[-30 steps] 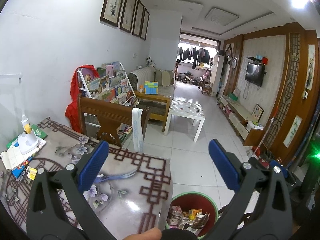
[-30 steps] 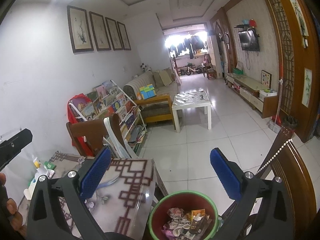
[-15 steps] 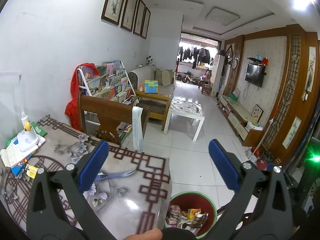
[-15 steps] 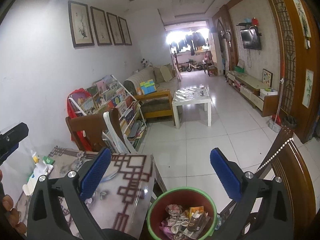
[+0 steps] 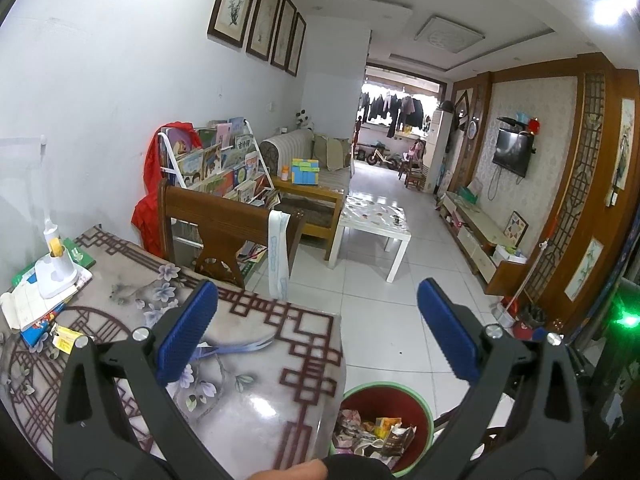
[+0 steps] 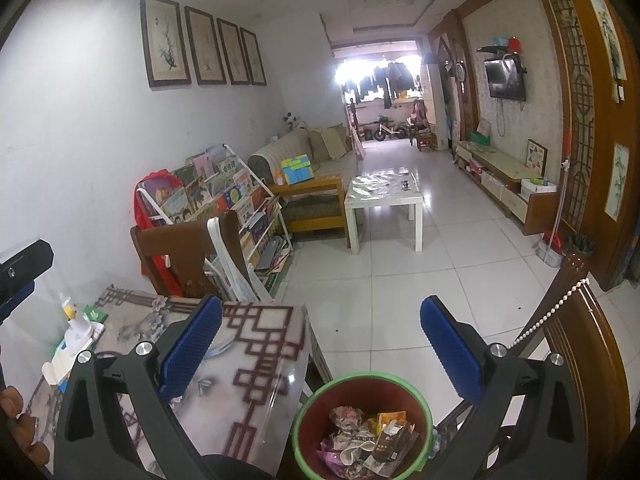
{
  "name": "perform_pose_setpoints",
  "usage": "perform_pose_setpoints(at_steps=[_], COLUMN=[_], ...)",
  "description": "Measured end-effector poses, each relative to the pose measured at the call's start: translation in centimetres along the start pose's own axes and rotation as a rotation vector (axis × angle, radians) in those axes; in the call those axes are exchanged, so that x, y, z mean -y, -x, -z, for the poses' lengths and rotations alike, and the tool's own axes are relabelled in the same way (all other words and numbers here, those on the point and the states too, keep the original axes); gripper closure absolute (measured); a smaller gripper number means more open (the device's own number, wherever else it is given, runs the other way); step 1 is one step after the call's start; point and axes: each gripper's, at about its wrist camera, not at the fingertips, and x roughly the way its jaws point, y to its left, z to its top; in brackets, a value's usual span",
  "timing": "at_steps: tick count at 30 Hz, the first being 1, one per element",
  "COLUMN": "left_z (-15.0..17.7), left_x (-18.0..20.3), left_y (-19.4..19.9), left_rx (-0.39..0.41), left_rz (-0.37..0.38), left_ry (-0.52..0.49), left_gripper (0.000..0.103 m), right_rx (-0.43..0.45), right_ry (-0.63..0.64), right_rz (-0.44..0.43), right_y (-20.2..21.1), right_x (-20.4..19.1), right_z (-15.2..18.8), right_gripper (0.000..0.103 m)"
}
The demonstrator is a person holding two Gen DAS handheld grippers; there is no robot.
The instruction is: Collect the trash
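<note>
A red bin with a green rim [image 6: 362, 428] stands upright on the white tiled floor, just beside the corner of the patterned table [image 6: 256, 364]. It holds a loose heap of crumpled wrappers [image 6: 372, 436]: pinkish paper, an orange-yellow packet and a dark brown packet lying tilted on top. From the left wrist view the same bin [image 5: 386, 420] shows partly, its trash piled low inside

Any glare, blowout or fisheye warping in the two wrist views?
Left wrist: white glare patches on the glossy patterned tabletop, a ceiling light flaring top right, a green glow at the right edge, walls bowed by the lens. Right wrist: the bright balcony doorway is blown out, floor tiles shine, and the wooden lattice panel curves.
</note>
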Motion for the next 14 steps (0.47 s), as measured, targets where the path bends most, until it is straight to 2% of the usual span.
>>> perform_pose_setpoints(at_steps=[8,11,14], left_z=[0.5,1.8,4.5], left_x=[-2.3,-5.1,-8.9], left_y=[0.7,0.5,0.4], left_rx=[0.012,-0.026,-0.07], left_rz=[-0.044,-0.07,-0.184], left_ry=[0.047,0.081,0.128], left_gripper=[0.005,0.005,0.005], right_rx=[-0.059,-0.102,-0.152], right_ry=[0.049,0.099,0.204], right_rz=[-0.037,-0.115,-0.192], right_y=[-1.8,-3.7,-6.6], right_x=[-2.6,-6.5,-12.0], right_z=[-0.3,-1.2,-1.1], right_gripper=[0.007,0.007,0.007])
